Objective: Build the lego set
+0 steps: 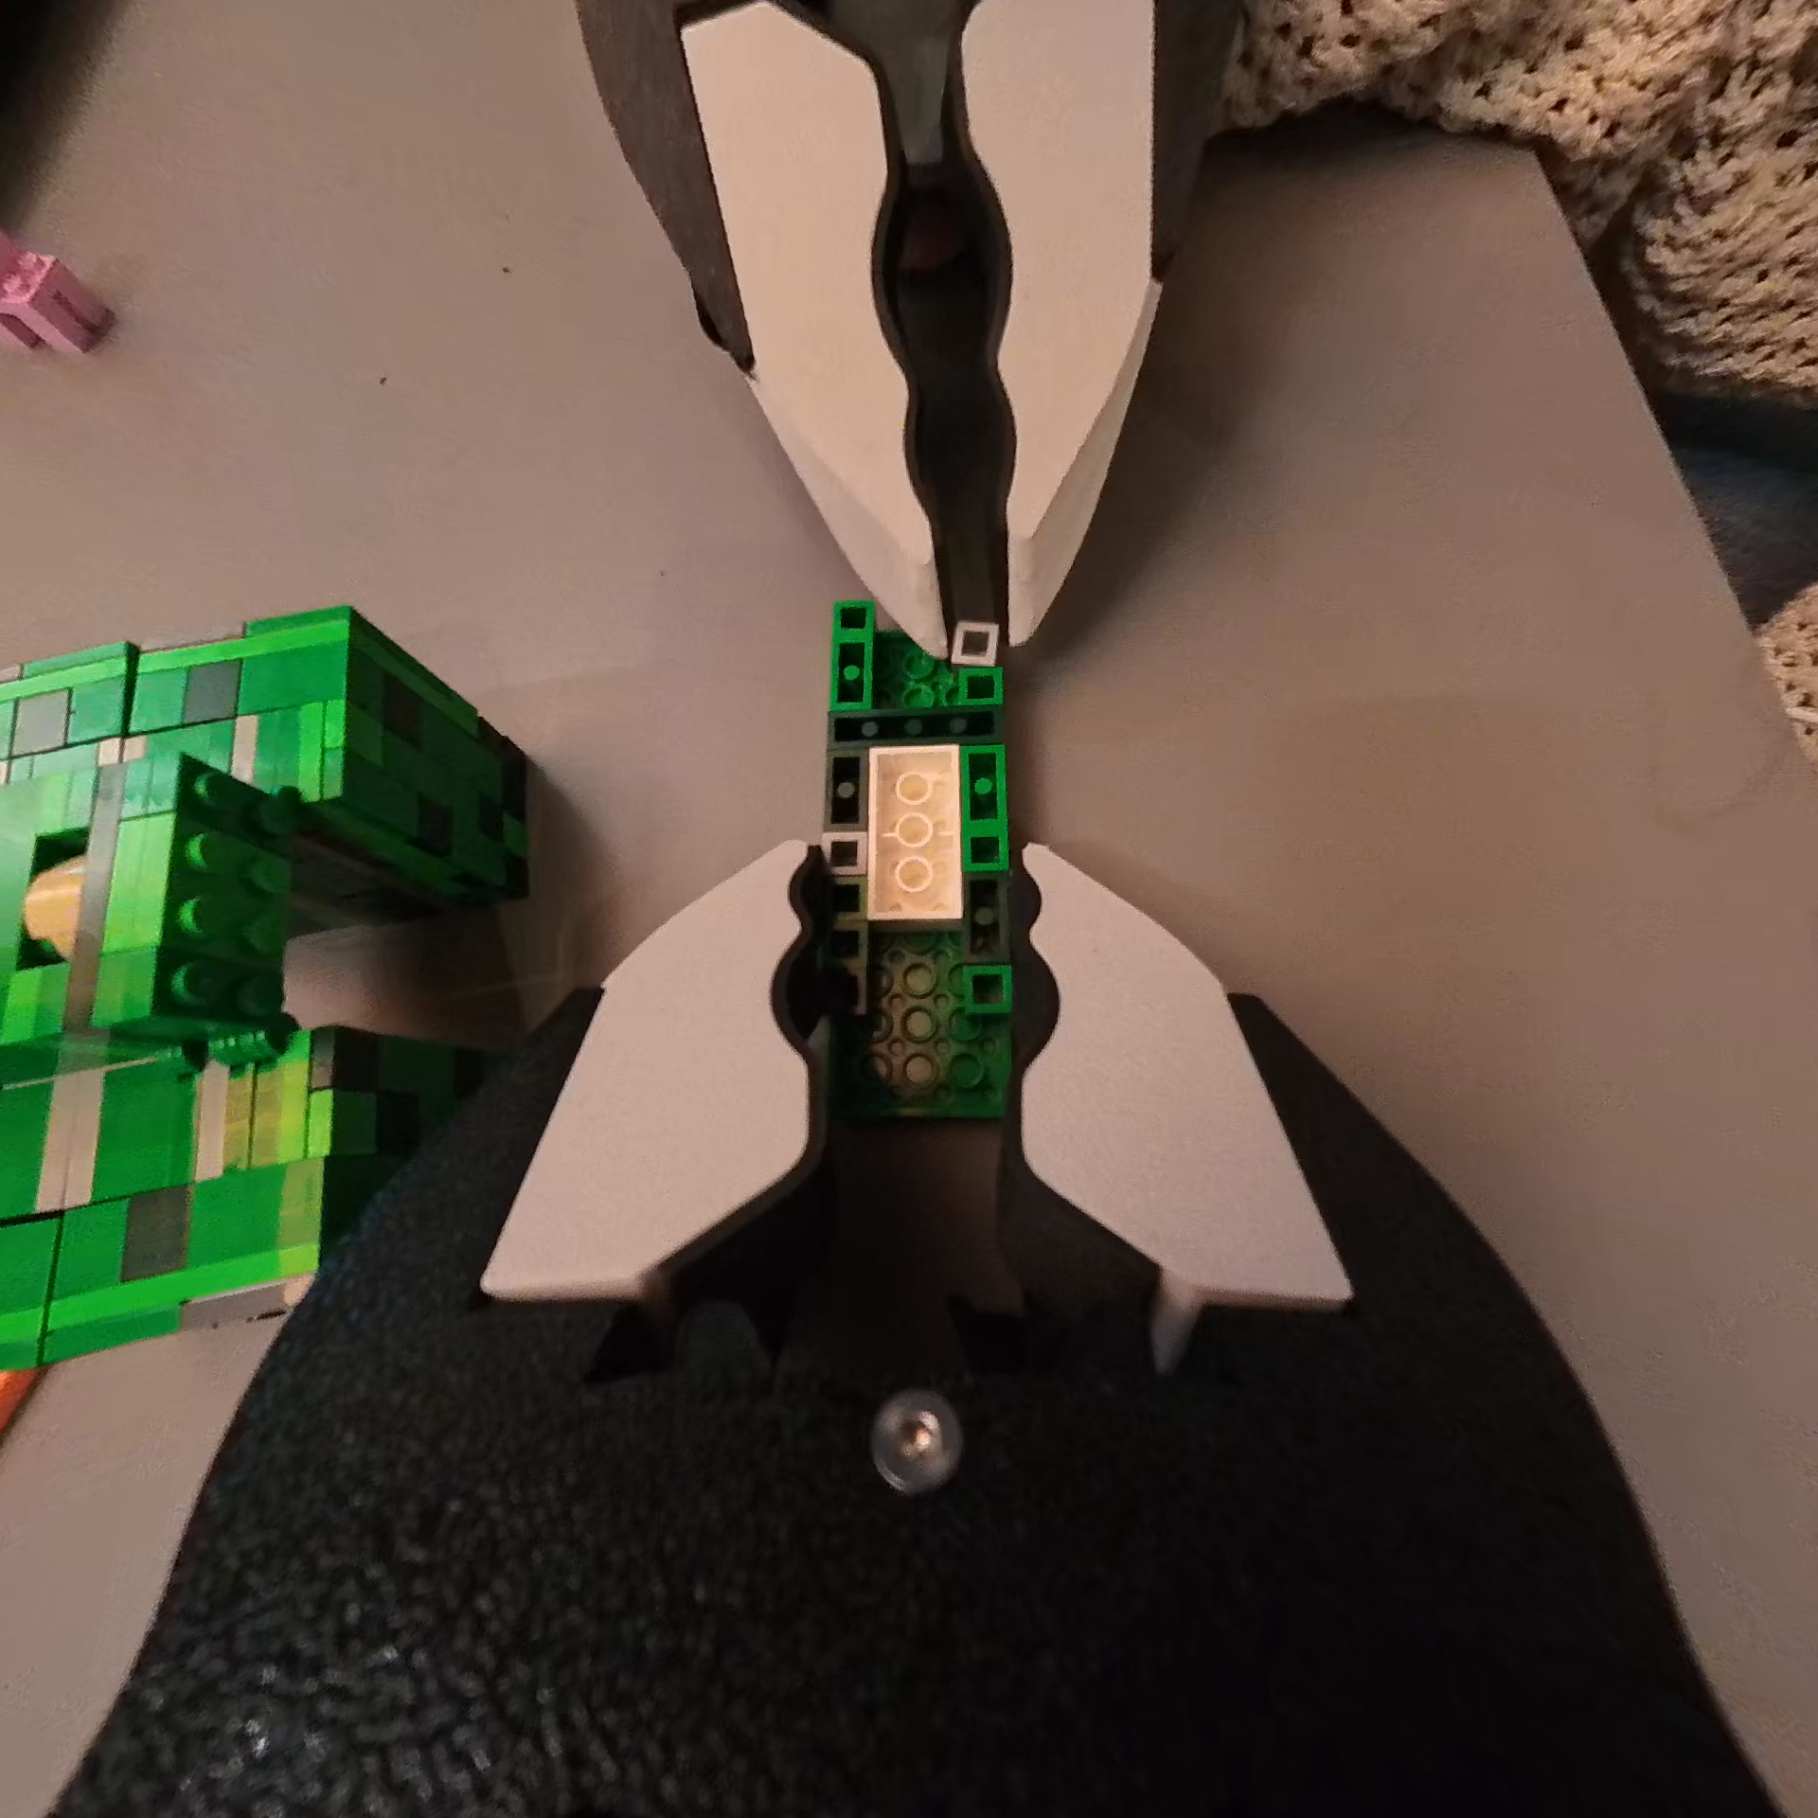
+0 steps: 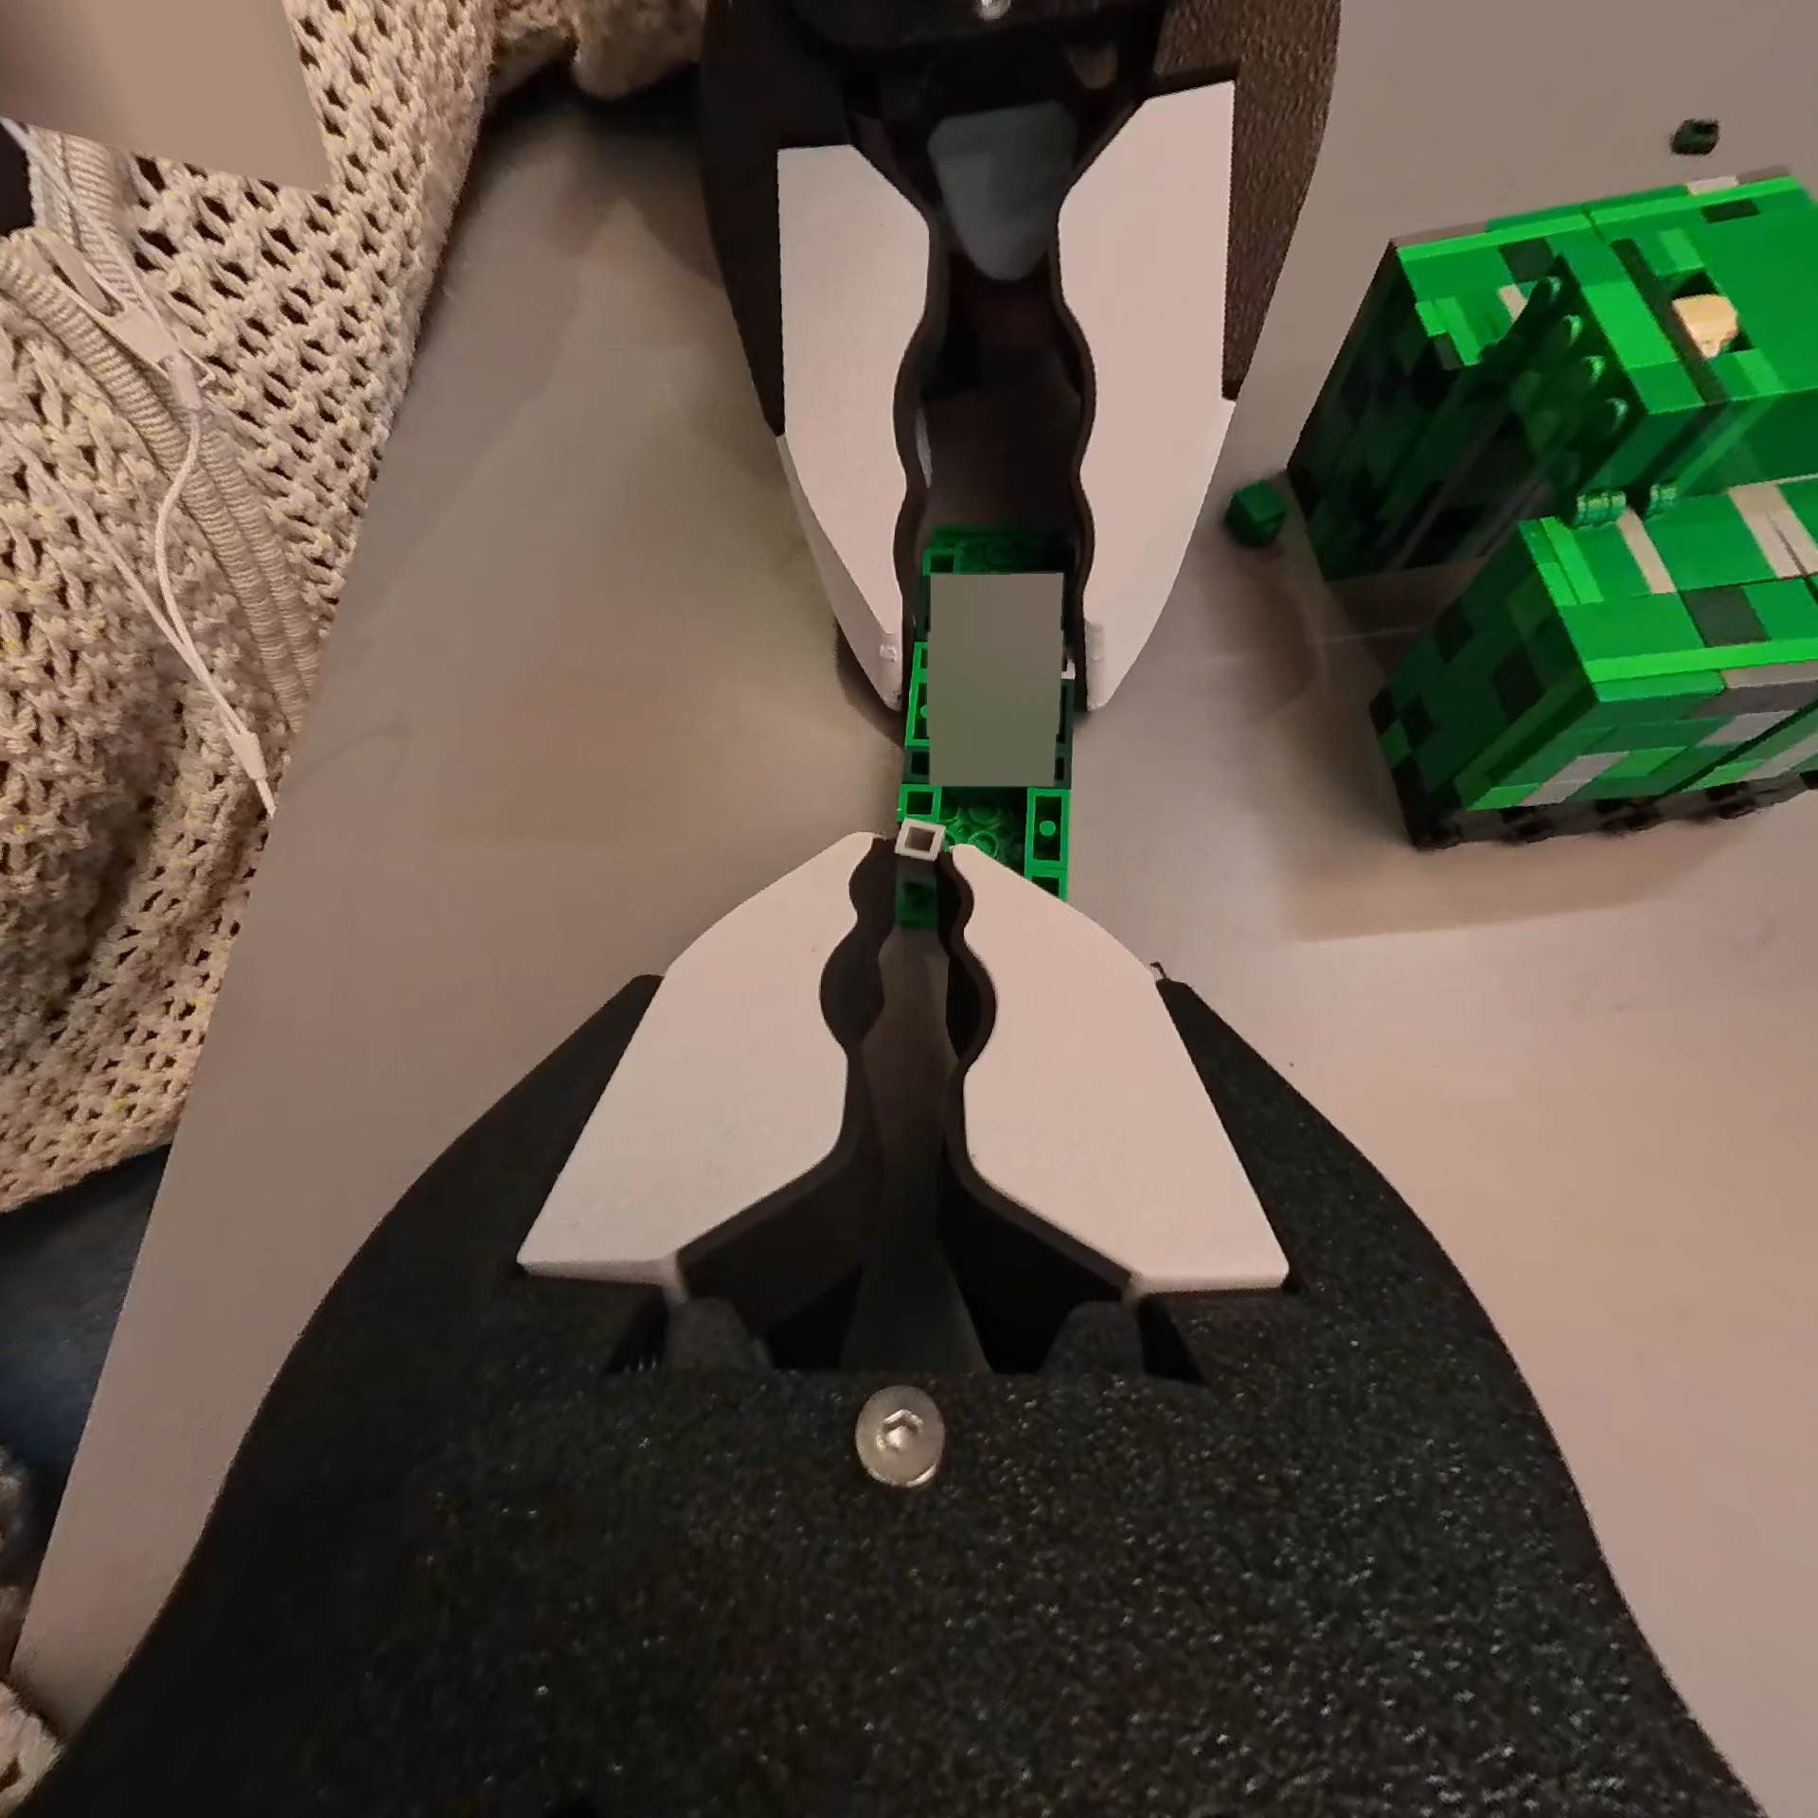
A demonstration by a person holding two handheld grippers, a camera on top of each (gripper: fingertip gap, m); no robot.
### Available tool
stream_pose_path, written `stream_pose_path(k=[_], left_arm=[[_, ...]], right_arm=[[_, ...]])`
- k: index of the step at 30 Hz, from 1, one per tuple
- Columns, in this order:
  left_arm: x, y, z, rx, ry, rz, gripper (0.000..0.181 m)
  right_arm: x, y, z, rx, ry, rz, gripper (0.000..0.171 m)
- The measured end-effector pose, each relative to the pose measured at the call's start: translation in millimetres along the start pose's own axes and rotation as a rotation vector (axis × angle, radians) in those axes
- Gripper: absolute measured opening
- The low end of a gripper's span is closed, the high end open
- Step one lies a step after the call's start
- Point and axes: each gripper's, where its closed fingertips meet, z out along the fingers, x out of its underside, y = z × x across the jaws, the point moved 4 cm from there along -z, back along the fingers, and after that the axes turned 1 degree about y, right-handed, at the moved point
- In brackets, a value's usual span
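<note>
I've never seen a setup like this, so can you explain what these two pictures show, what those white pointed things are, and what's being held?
These are two hand-held claws, each carried by a person and each with a camera looking along its two white fingers. The pictures face each other.

In the left wrist view, the left claw clamps a narrow green Lego assembly, studs hidden, with a white brick set in it. The right claw comes in from the top.

In the right wrist view, the right claw pinches a tiny white square piece at the assembly's end.

On the grey table stands a large green blocky Lego model; a beige knitted fabric lies along the edge.
</note>
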Motion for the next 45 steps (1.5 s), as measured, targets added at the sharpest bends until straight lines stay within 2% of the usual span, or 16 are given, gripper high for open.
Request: stream_pose_path(k=[16,33,45], left_arm=[[-0.1,0.0,-0.9,0.002,0.0,0.0,0.035],[-0.9,-0.1,-1.7,0.003,0.0,0.001,0.035],[-1.6,-0.3,-1.5,0.004,0.0,0.001,0.035]], right_arm=[[-0.3,1.5,1.1,0.045,0.01,-0.101,0.009],[-2.8,2.1,-2.4,0.035,-0.021,-0.062,0.011],[-2.0,10.1,1.1,0.06,0.005,-0.166,0.016]])
